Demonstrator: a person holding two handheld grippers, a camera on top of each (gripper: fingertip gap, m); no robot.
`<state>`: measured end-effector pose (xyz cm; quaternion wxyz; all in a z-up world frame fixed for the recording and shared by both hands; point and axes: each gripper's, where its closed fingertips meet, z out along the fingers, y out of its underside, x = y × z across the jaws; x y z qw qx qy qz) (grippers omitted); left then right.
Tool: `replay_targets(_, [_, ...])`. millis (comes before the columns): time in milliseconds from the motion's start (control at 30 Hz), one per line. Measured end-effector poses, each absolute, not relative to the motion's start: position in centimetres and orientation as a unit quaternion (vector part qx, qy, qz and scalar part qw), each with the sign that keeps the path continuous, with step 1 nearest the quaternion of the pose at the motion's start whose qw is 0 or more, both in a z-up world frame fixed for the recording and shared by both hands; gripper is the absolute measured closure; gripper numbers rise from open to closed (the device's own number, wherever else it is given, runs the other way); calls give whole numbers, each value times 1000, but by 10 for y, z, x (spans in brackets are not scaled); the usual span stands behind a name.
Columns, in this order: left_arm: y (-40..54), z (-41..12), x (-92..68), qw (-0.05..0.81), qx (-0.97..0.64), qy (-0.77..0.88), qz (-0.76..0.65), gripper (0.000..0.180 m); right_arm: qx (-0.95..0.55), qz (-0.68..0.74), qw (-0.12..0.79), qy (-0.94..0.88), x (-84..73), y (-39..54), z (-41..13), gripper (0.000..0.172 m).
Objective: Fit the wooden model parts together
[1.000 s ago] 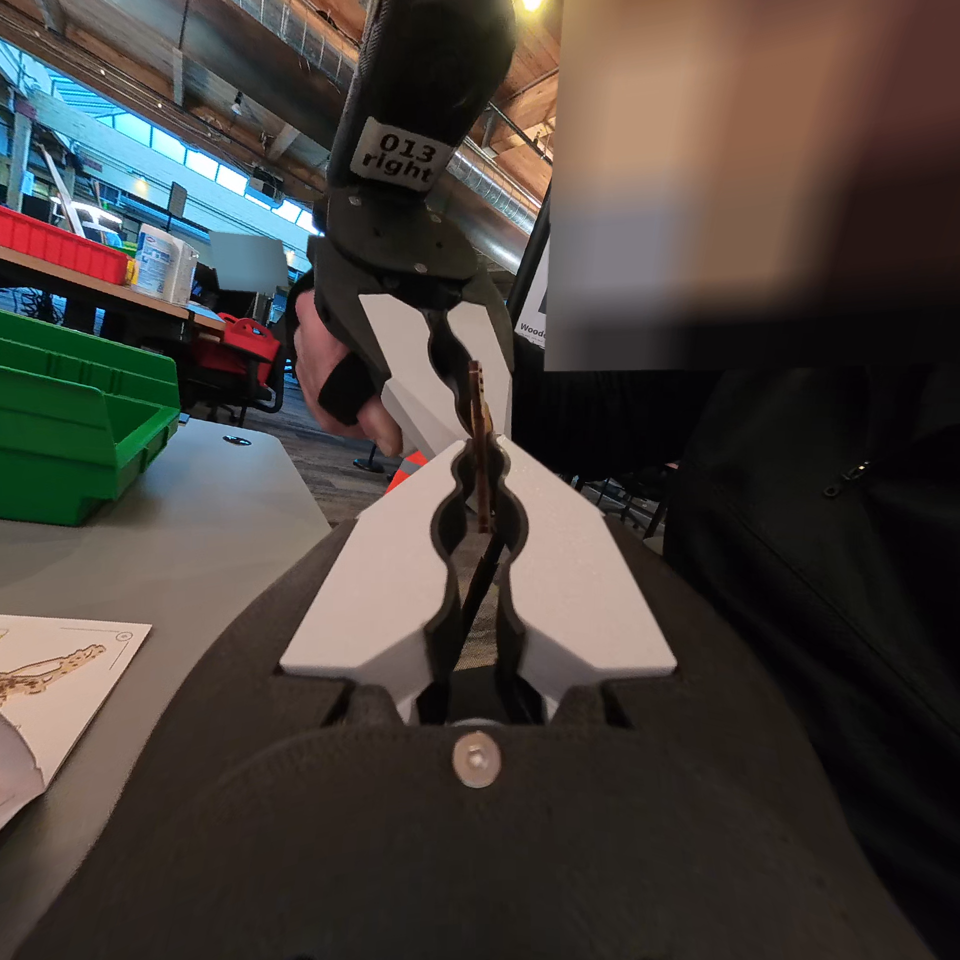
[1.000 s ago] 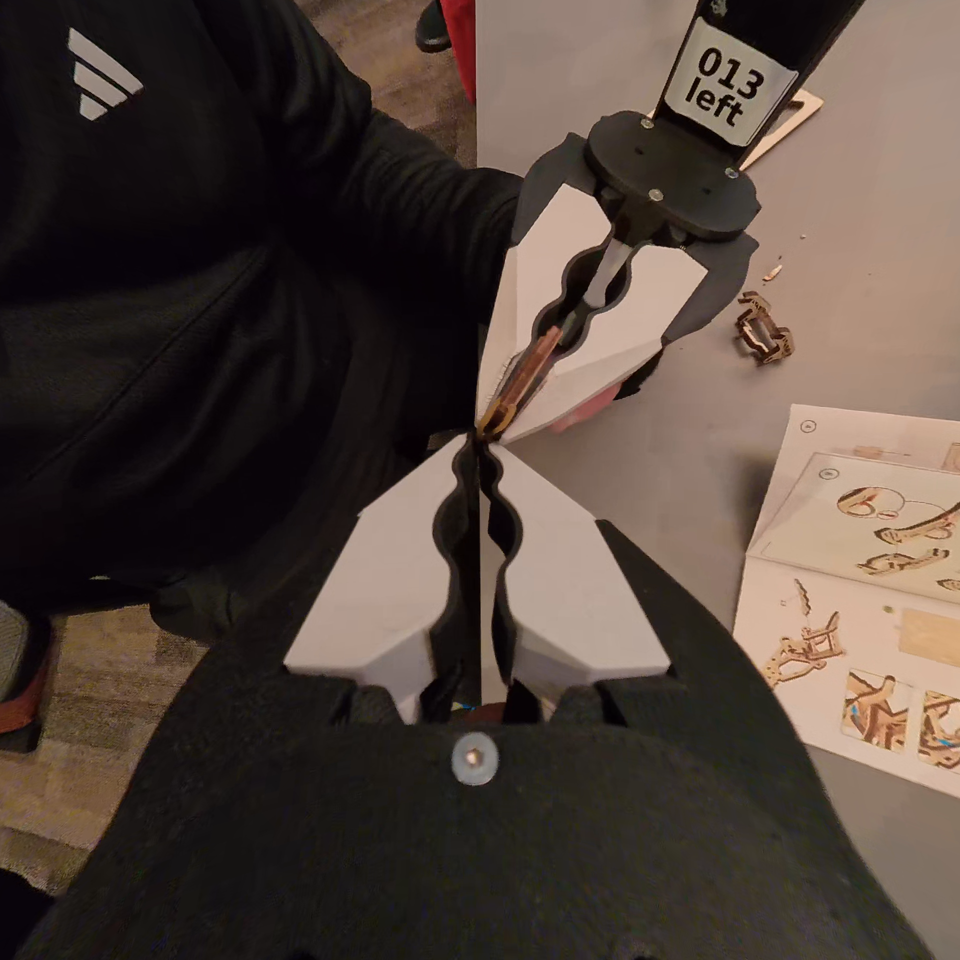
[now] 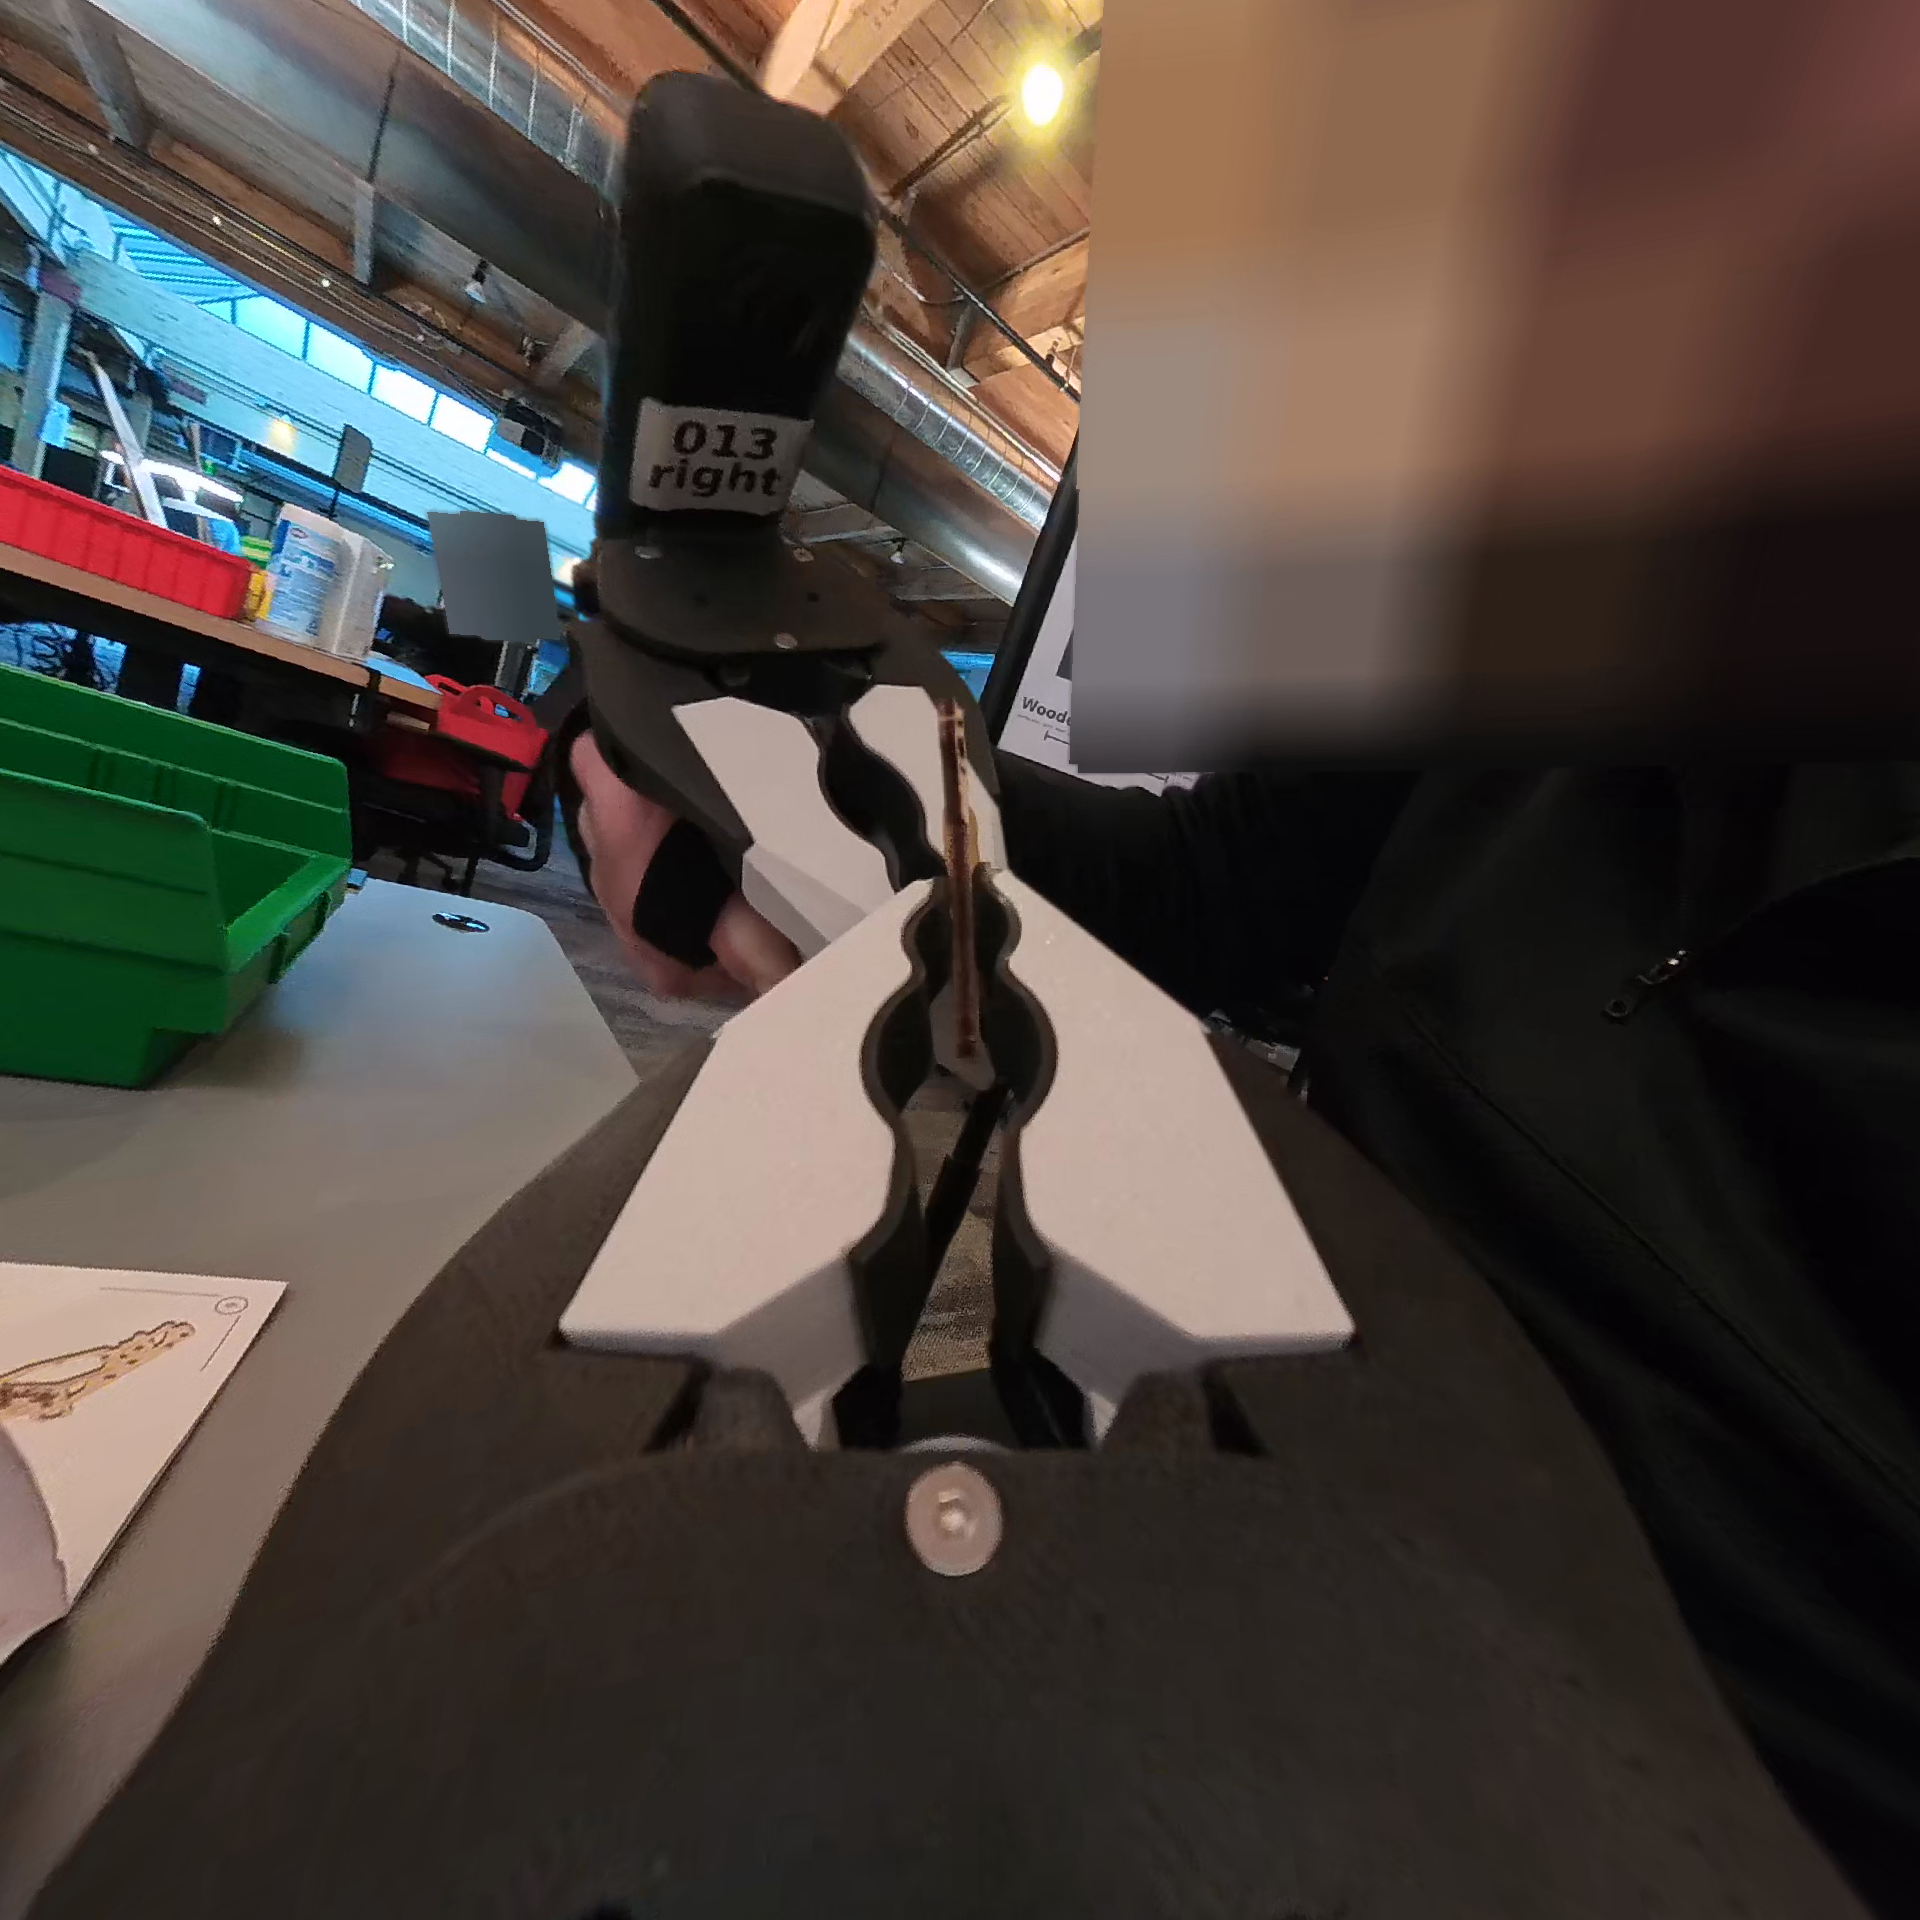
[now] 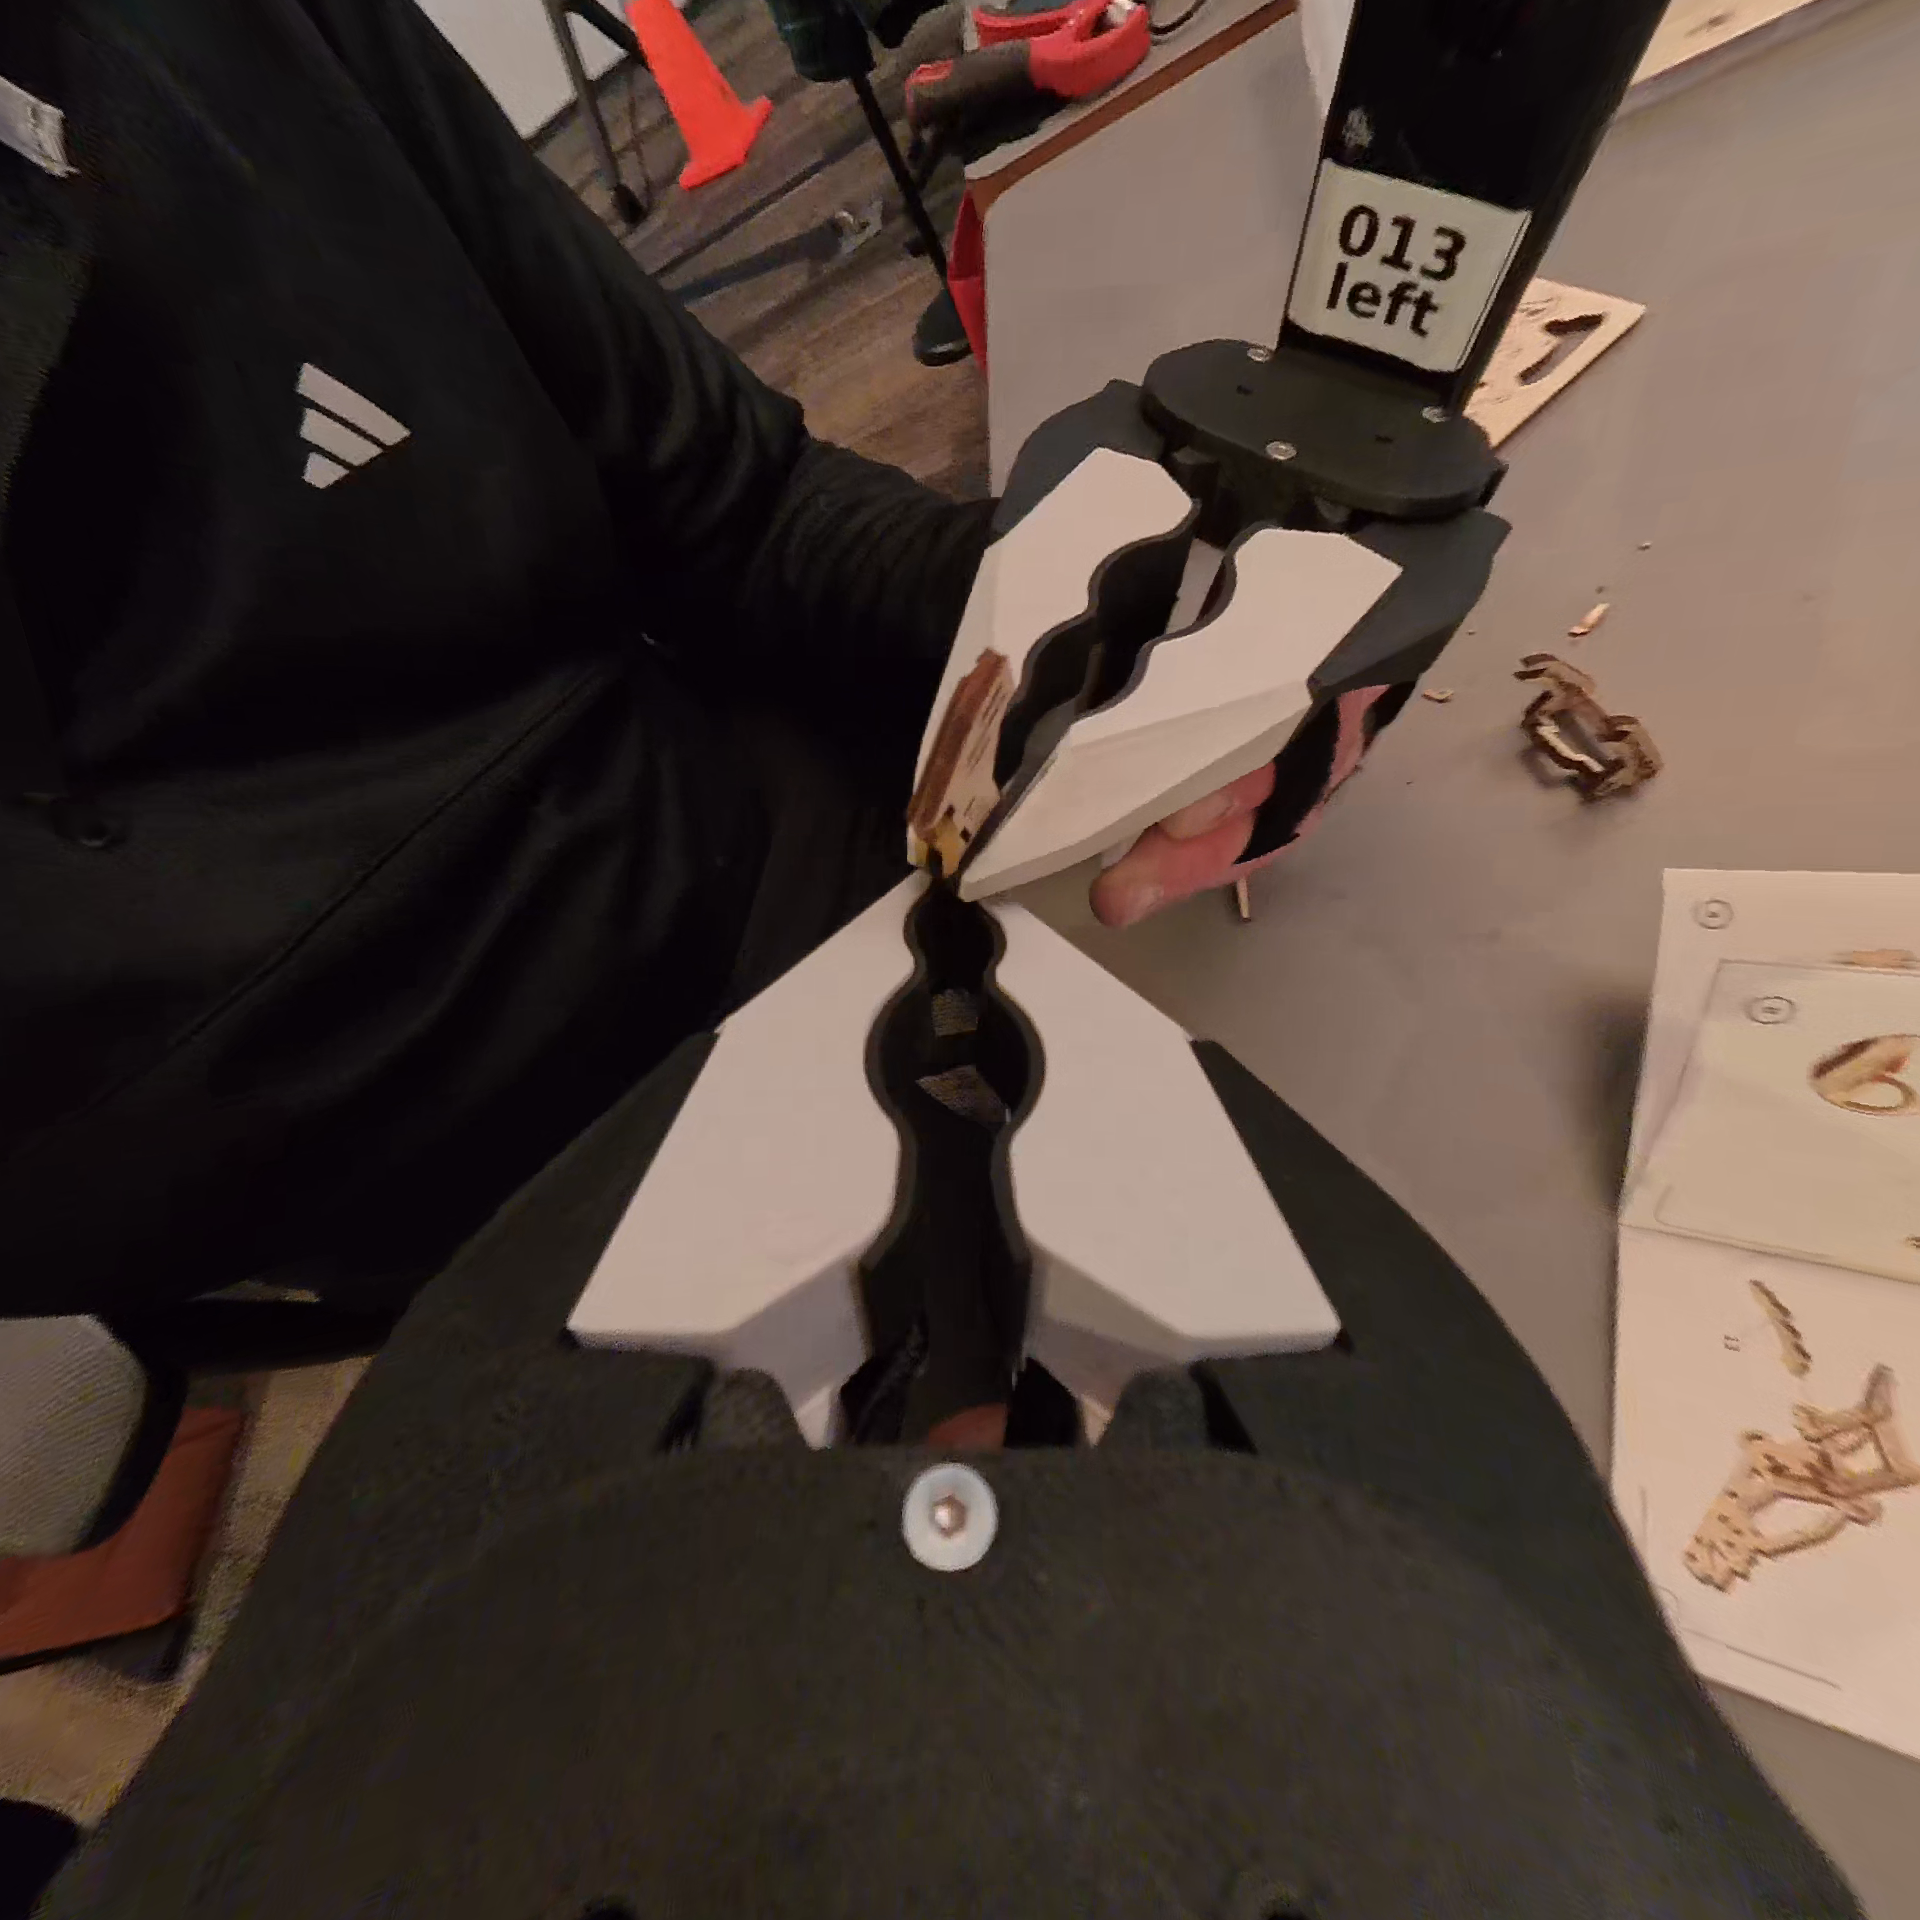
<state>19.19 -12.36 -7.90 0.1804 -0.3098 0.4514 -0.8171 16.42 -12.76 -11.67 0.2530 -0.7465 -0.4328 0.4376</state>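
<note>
- My left gripper (image 3: 961, 894) is clamped on a flat wooden piece (image 3: 958, 831), held in the air.
- My right gripper (image 4: 951, 899) has its tips together at that piece; held part too small to tell.
- Fitting looks unfinished: 1 small assembly (image 4: 1584, 727) waits on the table (image 4: 1455, 987).

Claws swung apart at an angle
Right claw (image 3: 982, 868) now tilted leftward beside wooden piece (image 3: 961, 935); left claw (image 4: 951, 862) rolled, baring the piece's flat face.

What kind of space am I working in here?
Probably a workshop or makerspace in a converted industrial hall: exposed timber ceiling with metal ductwork, green parts bins on a grey worktable, and an orange traffic cone on the floor.
</note>
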Motion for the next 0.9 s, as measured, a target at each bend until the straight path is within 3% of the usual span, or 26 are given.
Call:
replay_targets(200, [-122, -76, 190, 185, -304, 448, -820, 179, -770, 399, 269, -420, 168, -122, -109, 172])
replay_targets(600, [-130, -73, 185, 181, -281, 463, -821, 179, -782, 366, 199, -464, 175, -130, -103, 172])
replay_targets(900, [-124, -69, 185, 183, -283, 441, -831, 179, -795, 321, 272, -437, 171, -121, -98, 172])
